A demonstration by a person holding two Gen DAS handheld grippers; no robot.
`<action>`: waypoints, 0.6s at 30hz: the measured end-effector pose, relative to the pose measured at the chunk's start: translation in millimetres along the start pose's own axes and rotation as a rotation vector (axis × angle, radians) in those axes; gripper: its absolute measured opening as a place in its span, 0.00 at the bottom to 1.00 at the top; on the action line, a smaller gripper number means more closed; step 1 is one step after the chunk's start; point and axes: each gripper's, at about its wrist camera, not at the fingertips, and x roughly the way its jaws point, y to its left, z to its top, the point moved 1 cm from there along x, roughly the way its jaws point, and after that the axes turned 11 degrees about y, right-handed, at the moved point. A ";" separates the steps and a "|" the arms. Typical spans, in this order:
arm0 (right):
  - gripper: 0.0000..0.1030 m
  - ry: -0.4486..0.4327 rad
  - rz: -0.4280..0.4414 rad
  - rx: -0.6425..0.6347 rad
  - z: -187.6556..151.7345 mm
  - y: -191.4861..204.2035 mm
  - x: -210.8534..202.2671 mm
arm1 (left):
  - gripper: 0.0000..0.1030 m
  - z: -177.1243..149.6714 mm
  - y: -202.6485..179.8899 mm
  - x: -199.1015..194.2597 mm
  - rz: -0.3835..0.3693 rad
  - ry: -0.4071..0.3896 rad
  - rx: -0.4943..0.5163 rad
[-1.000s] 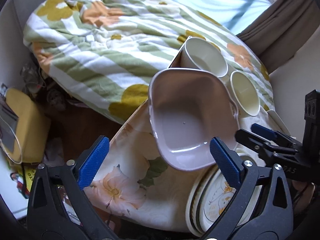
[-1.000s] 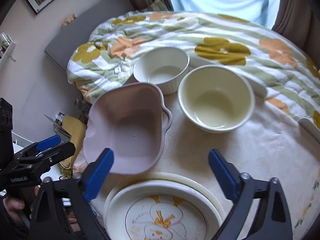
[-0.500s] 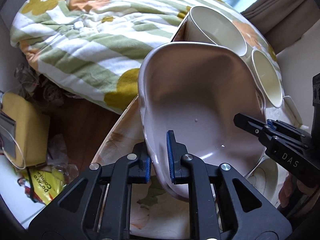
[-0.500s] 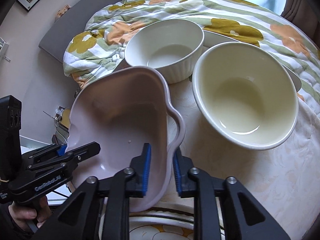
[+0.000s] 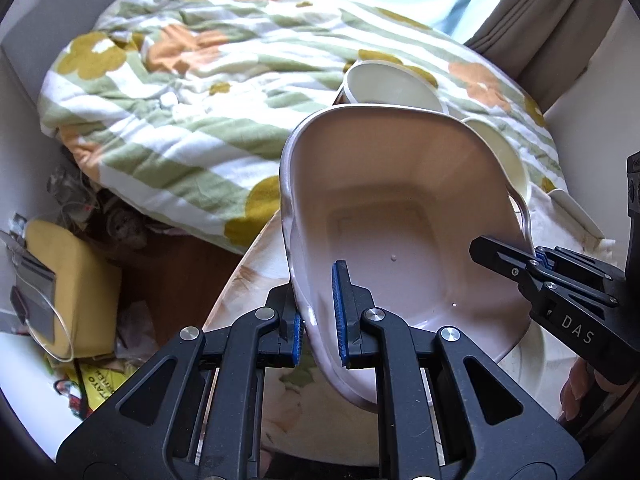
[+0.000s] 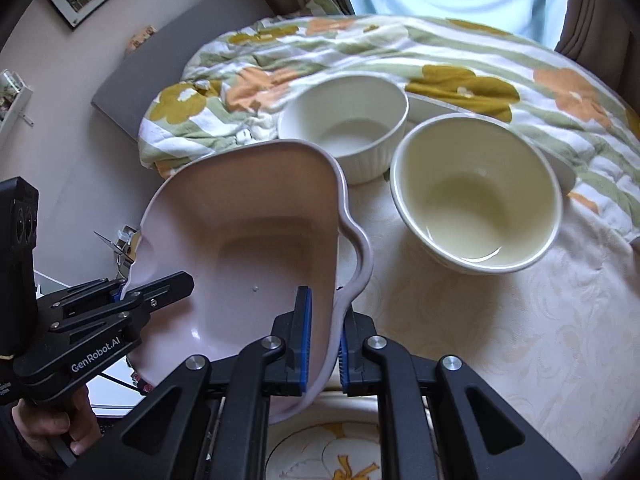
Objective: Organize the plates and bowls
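A pale pink dish with handles [image 5: 400,220] [image 6: 256,232] is held off the table by both grippers. My left gripper [image 5: 318,316] is shut on its left rim; it also shows in the right wrist view [image 6: 124,294]. My right gripper [image 6: 322,340] is shut on its right rim; it also shows in the left wrist view [image 5: 536,260]. A white ribbed bowl [image 6: 344,132] and a cream bowl [image 6: 476,196] stand on the table behind the dish. A stack of plates with a yellow drawing [image 6: 340,444] lies under the dish's near edge.
The round table has a cream floral cloth [image 6: 500,340]. A flowered quilt [image 5: 180,92] lies on the bed behind the table. A flat white dish [image 6: 436,106] sits behind the bowls. Yellow clutter [image 5: 68,288] lies on the floor at left.
Both grippers went from open, either side of the pink dish, to shut on its rims. The dish has since been raised and drawn back from the bowls.
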 end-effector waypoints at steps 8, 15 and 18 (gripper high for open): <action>0.10 -0.131 -0.013 0.034 -65.4 -19.0 -89.6 | 0.11 -46.6 -77.7 -68.3 -0.007 -0.098 0.112; 0.10 -0.210 -0.091 0.133 -147.4 -69.6 -155.0 | 0.11 -101.7 -175.4 -81.9 -0.084 -0.088 0.249; 0.10 -0.223 -0.132 0.195 -180.7 -97.8 -173.8 | 0.11 -122.3 -221.9 -73.9 -0.119 -0.062 0.316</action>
